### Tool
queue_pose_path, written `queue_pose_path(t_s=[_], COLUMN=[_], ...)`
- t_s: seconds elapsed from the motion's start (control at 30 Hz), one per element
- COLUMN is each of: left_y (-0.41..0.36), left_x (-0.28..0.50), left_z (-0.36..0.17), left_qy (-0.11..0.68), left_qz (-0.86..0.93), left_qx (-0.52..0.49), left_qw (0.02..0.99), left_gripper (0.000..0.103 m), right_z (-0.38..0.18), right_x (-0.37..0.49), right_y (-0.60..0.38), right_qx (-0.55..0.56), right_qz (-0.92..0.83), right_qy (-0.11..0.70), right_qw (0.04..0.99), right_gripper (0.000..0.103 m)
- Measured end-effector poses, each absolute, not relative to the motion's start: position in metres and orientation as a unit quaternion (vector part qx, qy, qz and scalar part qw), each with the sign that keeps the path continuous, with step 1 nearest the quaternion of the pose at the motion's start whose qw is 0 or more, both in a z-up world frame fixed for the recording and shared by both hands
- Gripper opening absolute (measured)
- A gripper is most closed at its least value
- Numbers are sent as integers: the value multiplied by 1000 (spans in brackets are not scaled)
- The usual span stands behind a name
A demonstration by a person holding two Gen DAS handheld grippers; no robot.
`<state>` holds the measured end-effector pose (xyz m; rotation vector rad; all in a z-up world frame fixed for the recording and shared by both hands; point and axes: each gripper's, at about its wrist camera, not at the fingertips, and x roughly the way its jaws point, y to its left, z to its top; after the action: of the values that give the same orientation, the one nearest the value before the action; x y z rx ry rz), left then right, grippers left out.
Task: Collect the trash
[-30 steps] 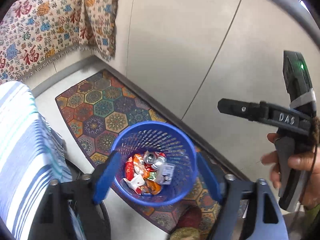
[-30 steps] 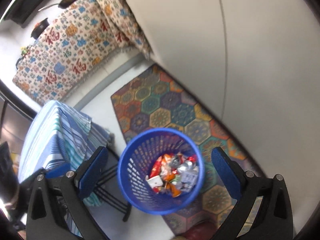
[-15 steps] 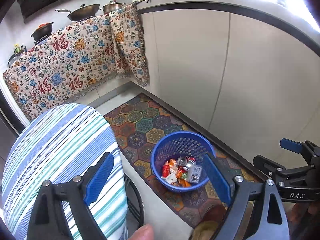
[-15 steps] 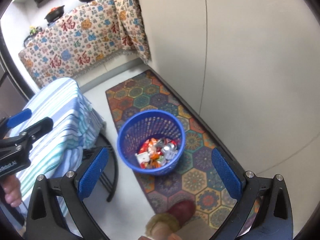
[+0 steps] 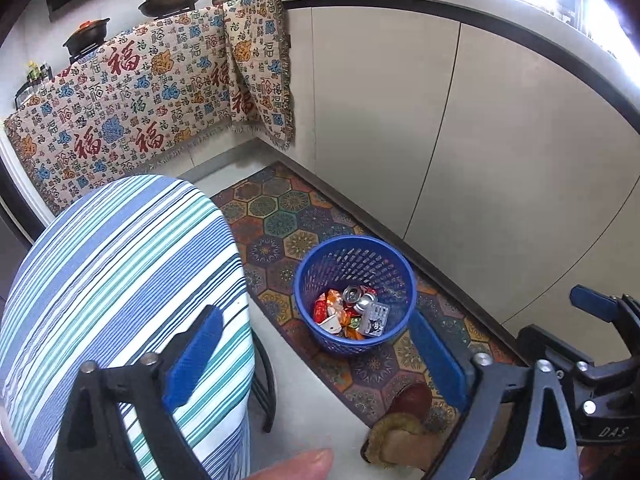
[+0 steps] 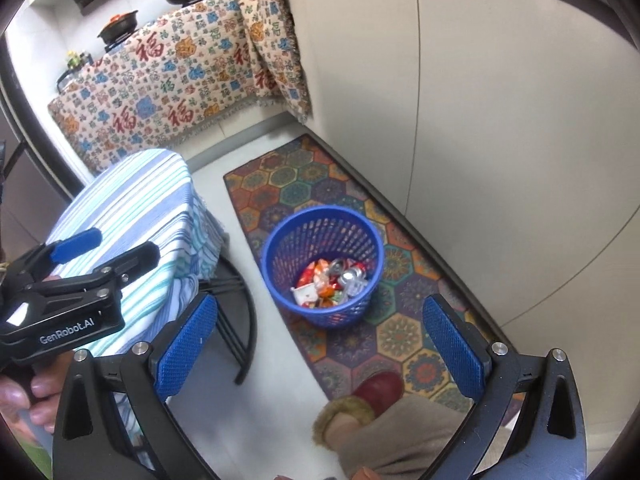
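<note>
Covering the floor beside the pale cabinet fronts (image 5: pixel 500 152) is a rug (image 5: pixel 280 216) of coloured hexagons, and on it stands a blue perforated basket (image 5: pixel 394 278), upright, holding the trash (image 5: pixel 352 312): a crushed can, orange and red wrappers and a small printed card lying together at its bottom. To the left of the basket, on the bare grey floor, a small table under a blue-and-white striped cloth (image 5: pixel 120 272) stands on dark curved legs. At the far end a patterned throw (image 5: pixel 132 112) with red characters hangs over the counter edge, with pans on the stove above it. Near the bottom of both views a red slipper with a fuzzy cuff (image 6: pixel 376 390) rests at the near end of the rug. The left gripper (image 5: pixel 316 356) points steeply down over the table's edge and the floor; its jaws have just been opening and now stand spread wide with nothing between them. The right gripper (image 6: pixel 320 344) tilts down likewise, its blue pads far apart and empty, with the basket seen beyond the gap between them, well apart from both.
</note>
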<state>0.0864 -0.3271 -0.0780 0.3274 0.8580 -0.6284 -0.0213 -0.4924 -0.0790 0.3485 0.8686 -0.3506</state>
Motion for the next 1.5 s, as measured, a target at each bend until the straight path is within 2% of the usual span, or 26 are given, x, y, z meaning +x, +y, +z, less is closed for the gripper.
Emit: queue_pose_path(t_s=[1.5], left_y=[-320], left_x=[85], left_z=[-67], left_qy=[411], left_qz=[-290], left_qx=[152], left_qw=[851], left_gripper=[103], right_z=[-67], right_x=[-27], right_y=[-481], right_qx=[153], right_qz=[-166], right_qy=[414], right_qw=[882], right_gripper=[103])
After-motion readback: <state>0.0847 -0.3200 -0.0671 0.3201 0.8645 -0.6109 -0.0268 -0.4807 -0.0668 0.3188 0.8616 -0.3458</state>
